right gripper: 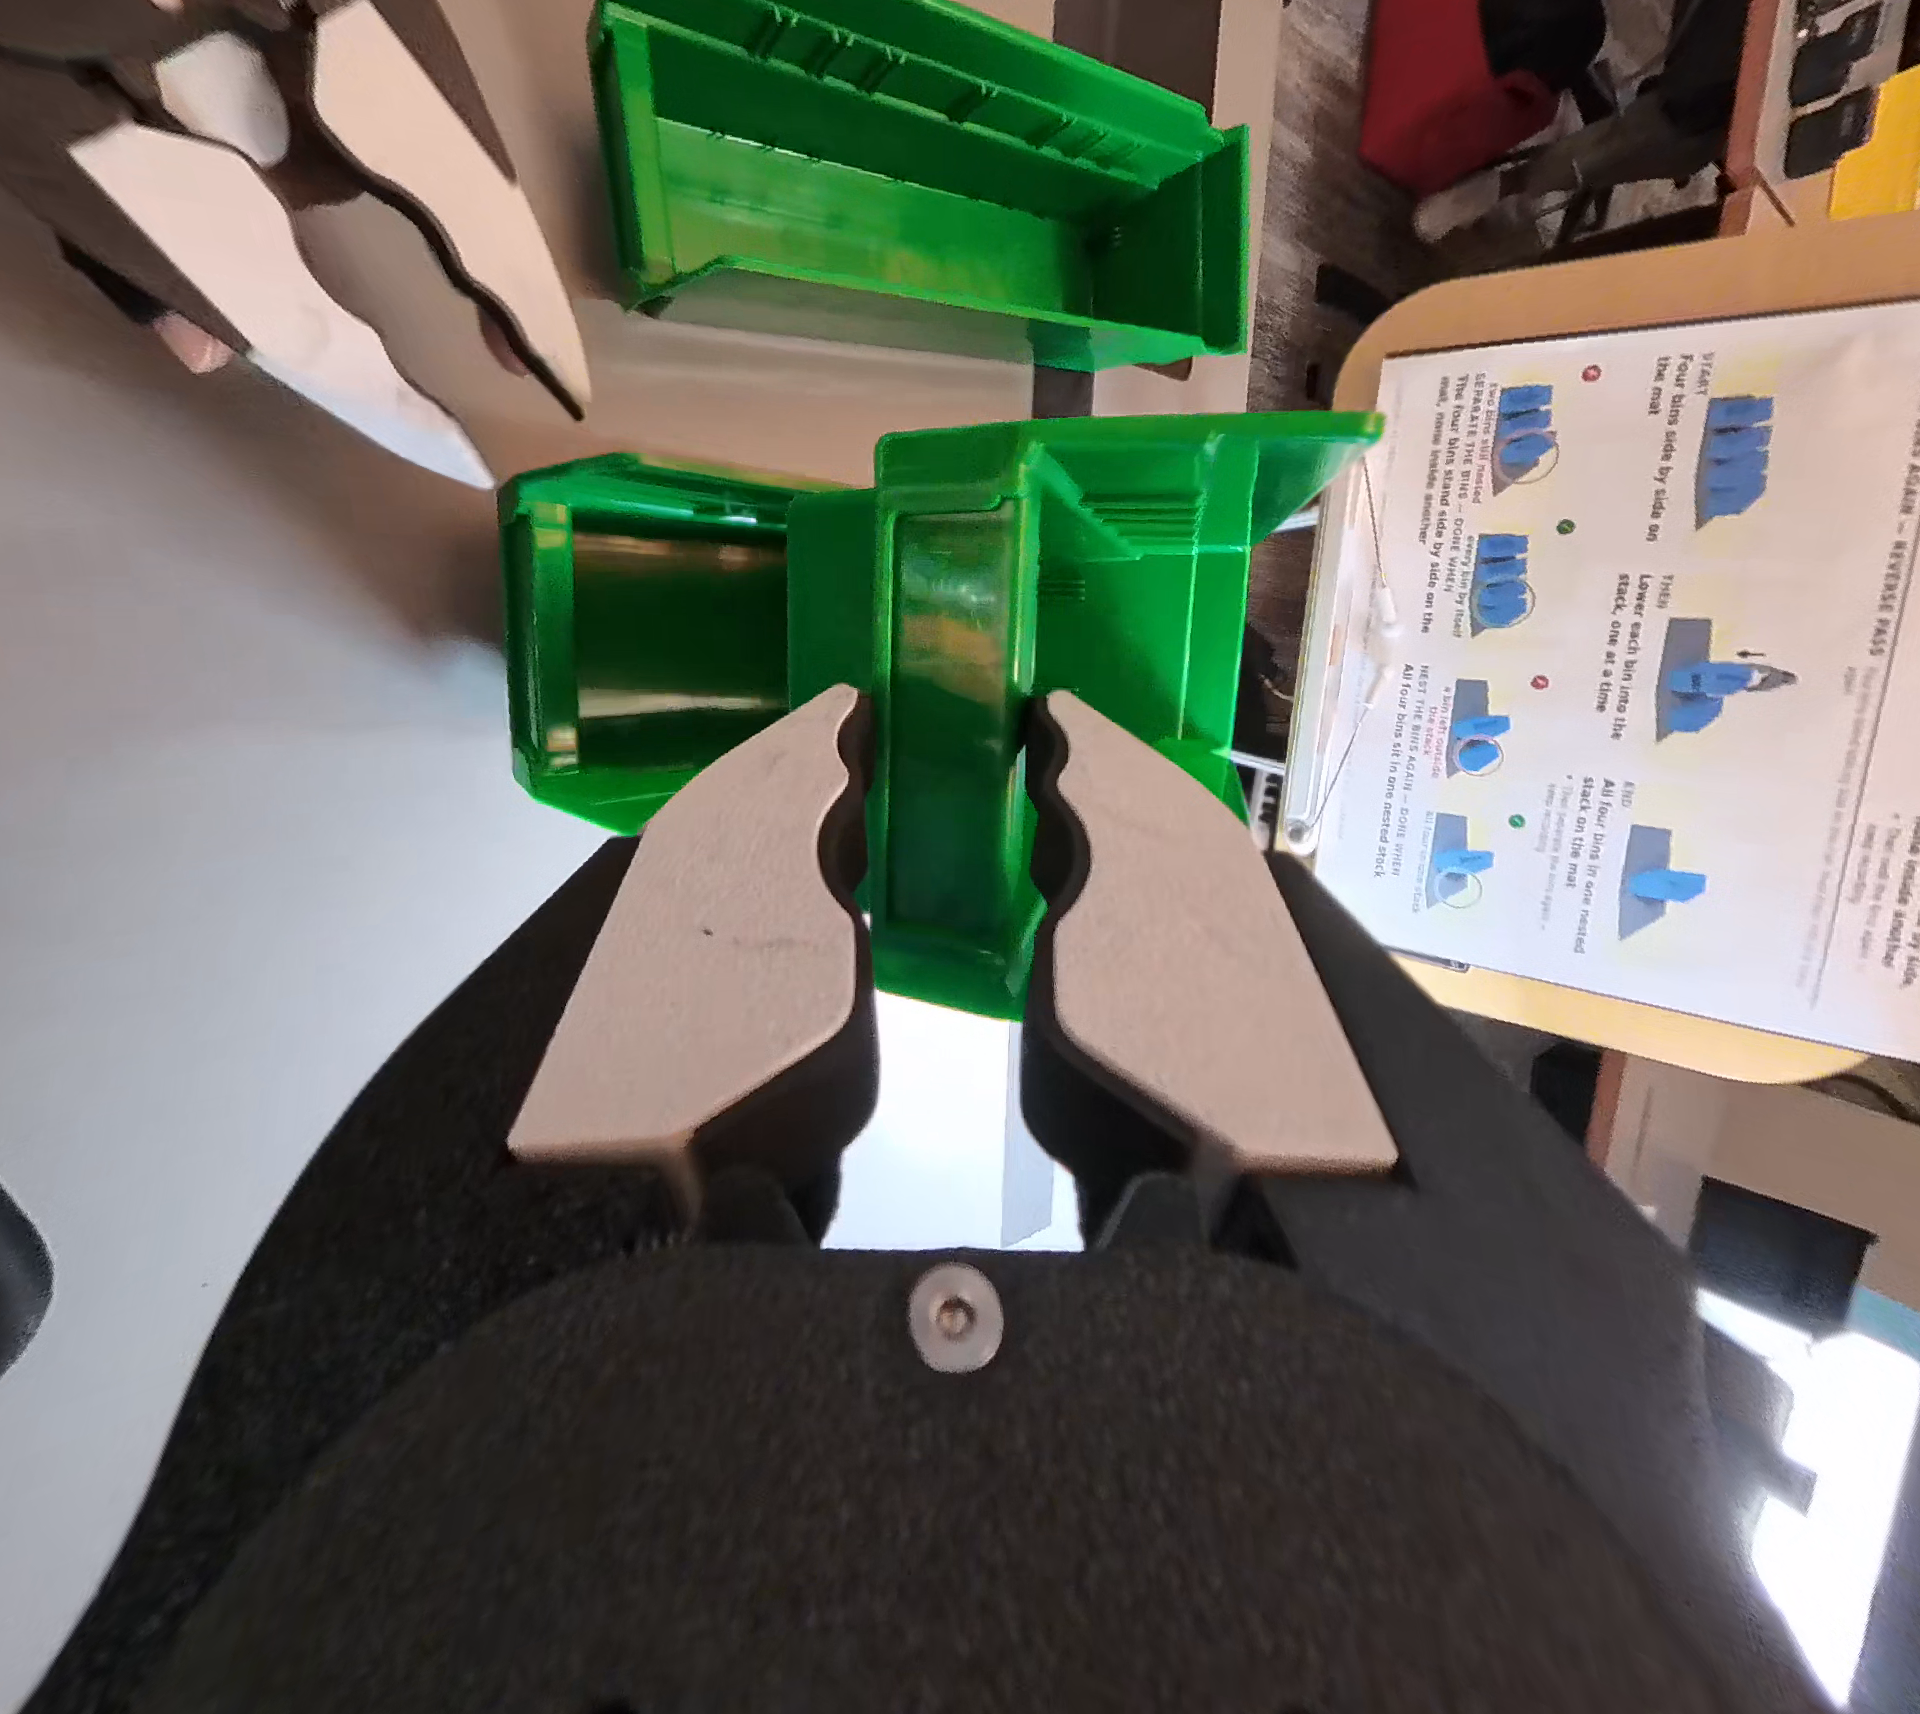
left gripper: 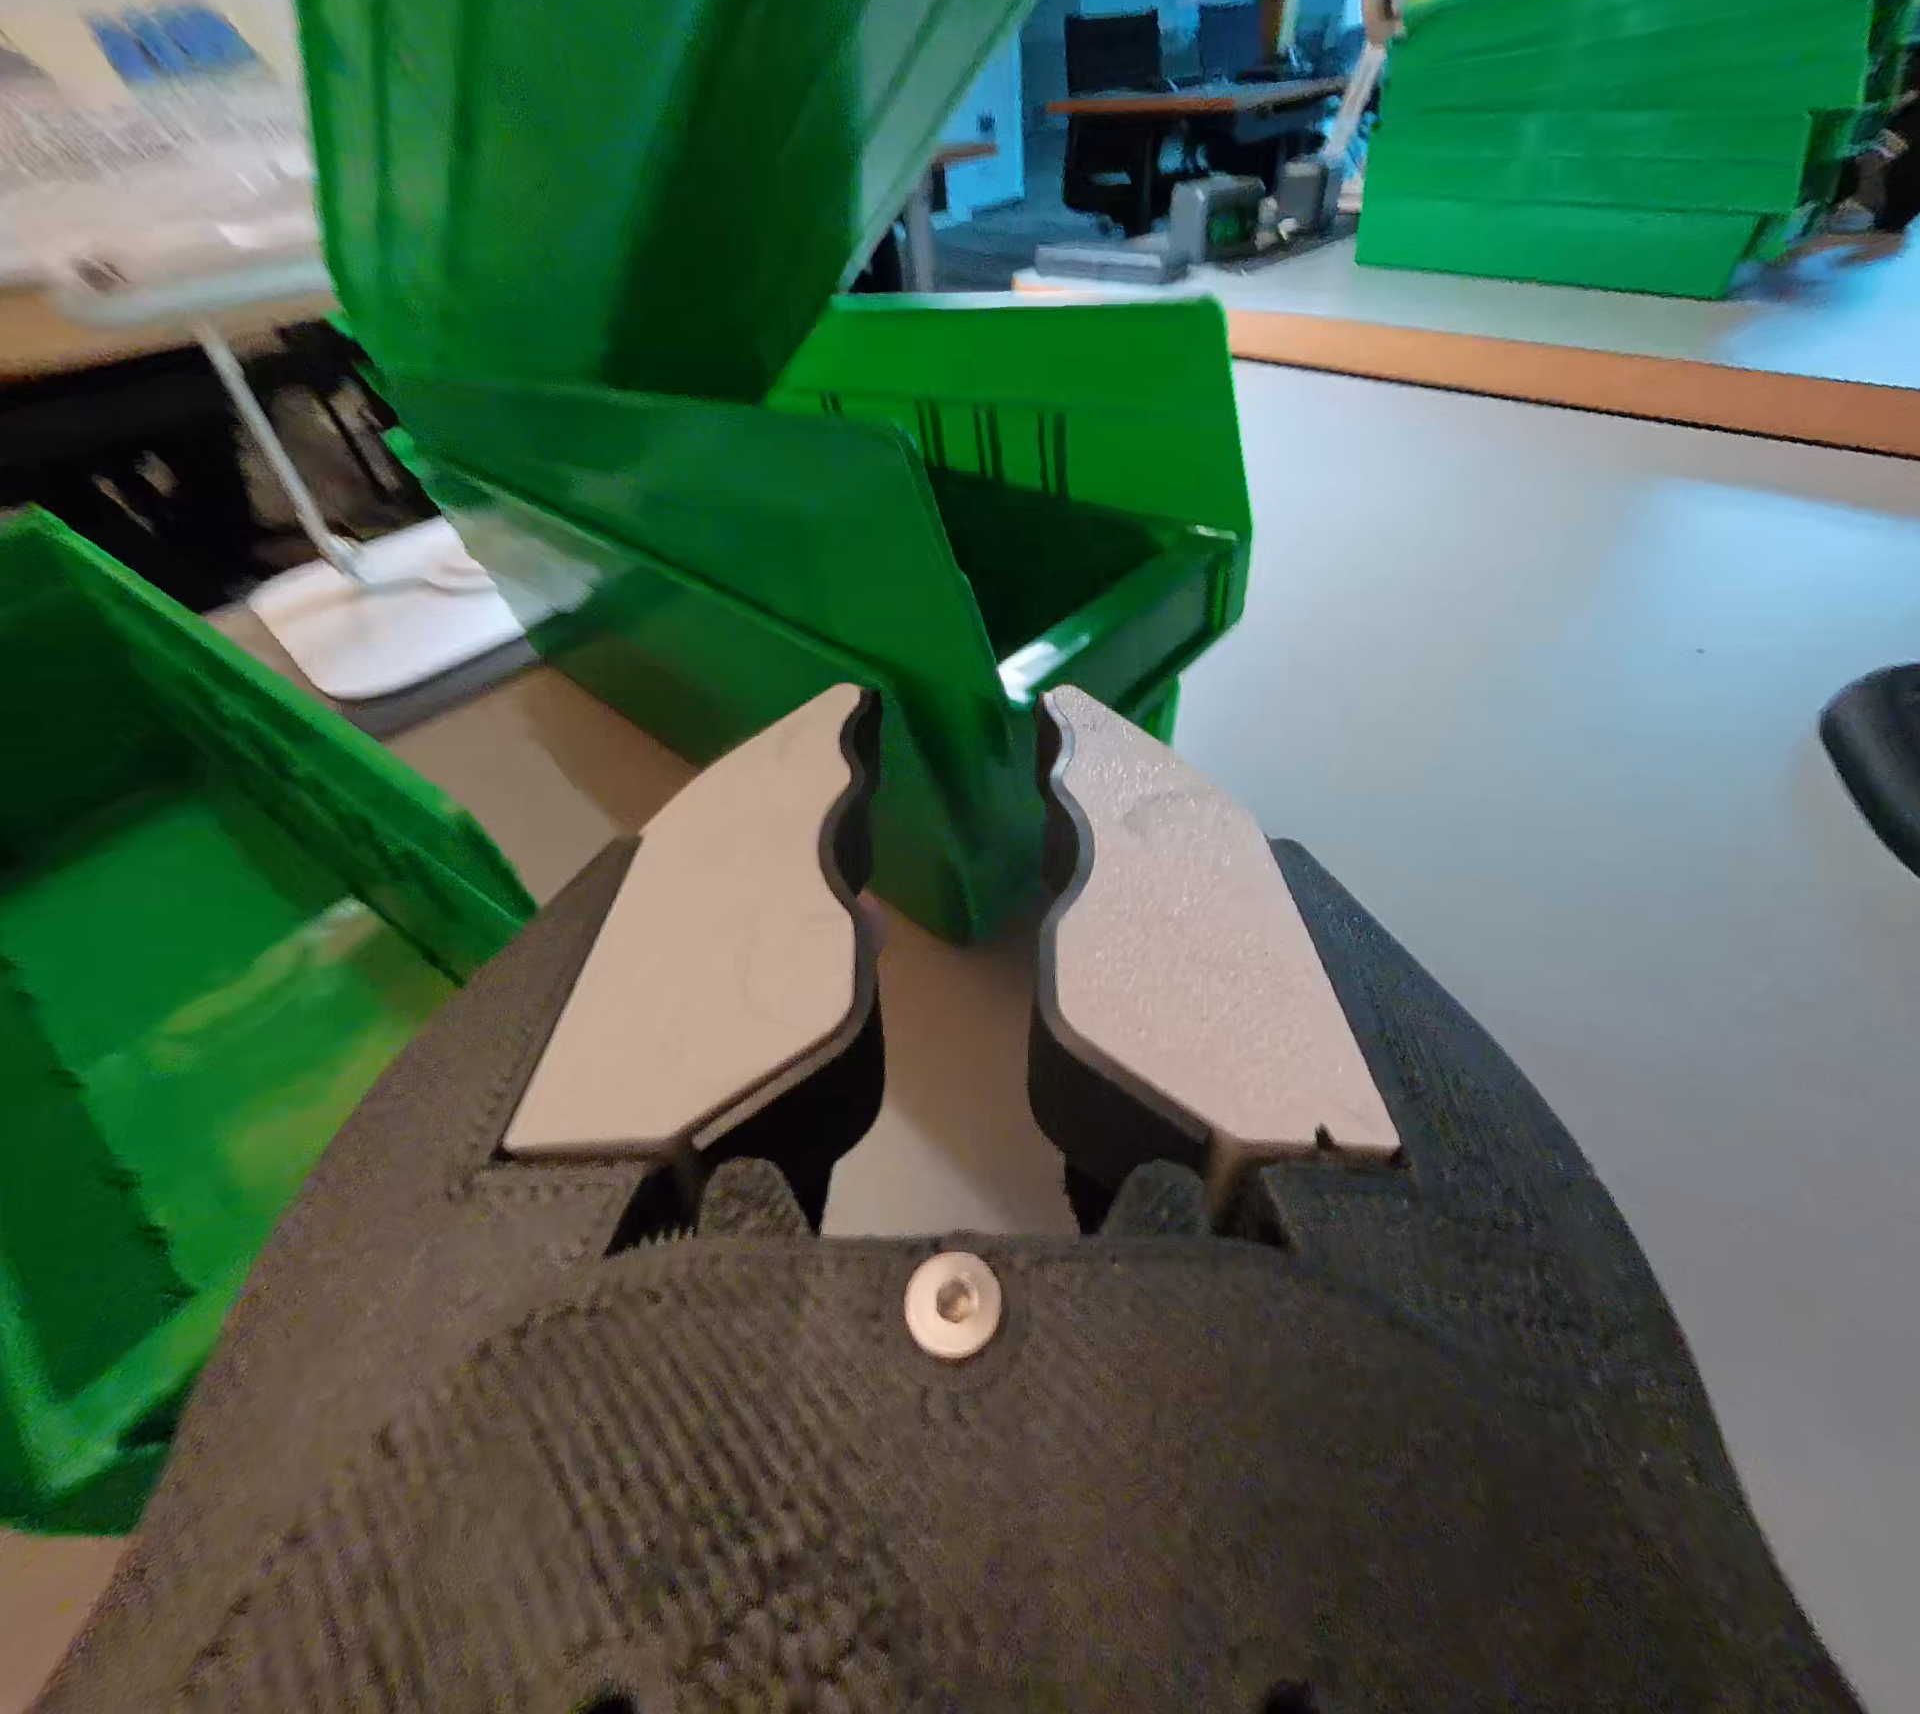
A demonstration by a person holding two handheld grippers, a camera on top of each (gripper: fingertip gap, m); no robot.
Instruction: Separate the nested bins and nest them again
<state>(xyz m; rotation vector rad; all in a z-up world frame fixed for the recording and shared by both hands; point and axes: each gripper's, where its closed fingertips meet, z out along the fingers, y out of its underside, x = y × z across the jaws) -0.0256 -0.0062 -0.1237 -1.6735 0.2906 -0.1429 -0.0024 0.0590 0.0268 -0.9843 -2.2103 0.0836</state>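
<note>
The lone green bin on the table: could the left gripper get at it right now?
Probably yes. The left gripper has its fingers open, gripping nothing; the lone bin sits close beside it, and nothing appears to lie between them.

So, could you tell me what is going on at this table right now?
A person is working with two handheld grippers on green plastic storage bins. The right gripper is shut on the rim of one green bin, held above another open green bin on the table. The left gripper is open near that bin's corner and holds nothing. A third green bin sits apart, beside a printed instruction sheet.
</note>
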